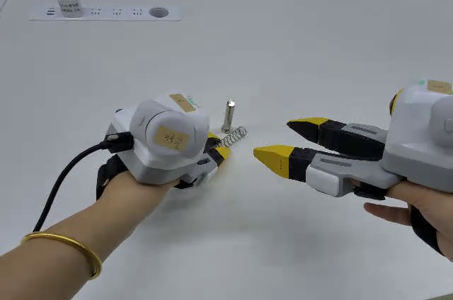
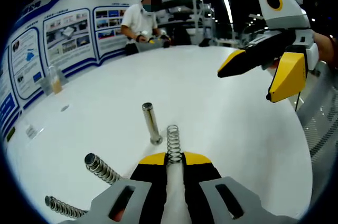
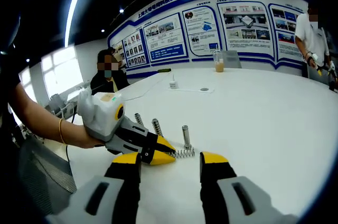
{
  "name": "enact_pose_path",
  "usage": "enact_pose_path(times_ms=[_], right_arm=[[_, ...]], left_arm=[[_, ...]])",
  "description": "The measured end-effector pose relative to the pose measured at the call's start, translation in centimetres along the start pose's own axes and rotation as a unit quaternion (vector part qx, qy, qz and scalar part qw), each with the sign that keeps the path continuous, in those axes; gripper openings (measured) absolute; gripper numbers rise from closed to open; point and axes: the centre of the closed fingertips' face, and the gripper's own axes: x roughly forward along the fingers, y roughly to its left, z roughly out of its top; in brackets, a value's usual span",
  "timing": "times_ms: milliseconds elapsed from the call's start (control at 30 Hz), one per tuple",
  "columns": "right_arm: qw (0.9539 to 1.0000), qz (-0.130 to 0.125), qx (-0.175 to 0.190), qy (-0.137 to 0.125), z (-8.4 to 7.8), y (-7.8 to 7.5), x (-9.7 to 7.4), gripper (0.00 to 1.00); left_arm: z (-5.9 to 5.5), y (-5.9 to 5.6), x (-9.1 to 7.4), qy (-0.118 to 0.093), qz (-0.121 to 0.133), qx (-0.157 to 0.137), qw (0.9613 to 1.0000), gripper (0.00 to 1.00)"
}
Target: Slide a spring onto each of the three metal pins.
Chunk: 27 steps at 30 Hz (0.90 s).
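Note:
My left gripper [image 1: 216,153] is shut on one end of a small steel spring [image 1: 234,135]. The spring sticks out past the yellow tips, and its free end lies close to the foot of a bare upright metal pin [image 1: 229,116]. In the left gripper view the spring [image 2: 172,139] rises from the closed jaws just right of the bare pin [image 2: 151,123]. Two more pins, each wearing a spring [image 2: 103,168] [image 2: 63,208], stand at lower left. My right gripper [image 1: 276,139] hovers open to the right of the pin, with nothing between its fingers.
A white power strip [image 1: 106,12] with a plugged-in charger [image 1: 69,1] lies at the table's far left. A black cable [image 1: 64,180] trails from my left gripper. A person [image 2: 140,20] stands at the table's far side and another [image 3: 108,73] sits beside it.

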Motion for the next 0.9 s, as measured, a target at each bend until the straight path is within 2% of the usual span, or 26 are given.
enact_pose_path(times_ms=[133, 433, 633, 900], right_arm=[[1.0000, -0.002, 0.007, 0.000, 0.0, -0.1, 0.0, 0.46], [0.9994, -0.006, 0.031, -0.012, 0.6, -0.4, -0.1, 0.45], [0.9980, -0.004, 0.057, -0.027, 1.5, -0.5, -0.1, 0.44], [0.9947, 0.010, 0.093, -0.042, 2.8, 0.2, 0.4, 0.44]], left_arm=[[-0.1, -0.1, -0.2, 0.001, -0.001, -0.001, 1.0000, 0.10], [0.3, -0.4, -1.8, -0.010, 0.000, 0.014, 0.9998, 0.10], [1.3, -0.3, -3.5, -0.032, 0.005, 0.016, 0.9993, 0.10], [2.9, -0.6, -5.7, -0.068, 0.010, 0.025, 0.9973, 0.10]])
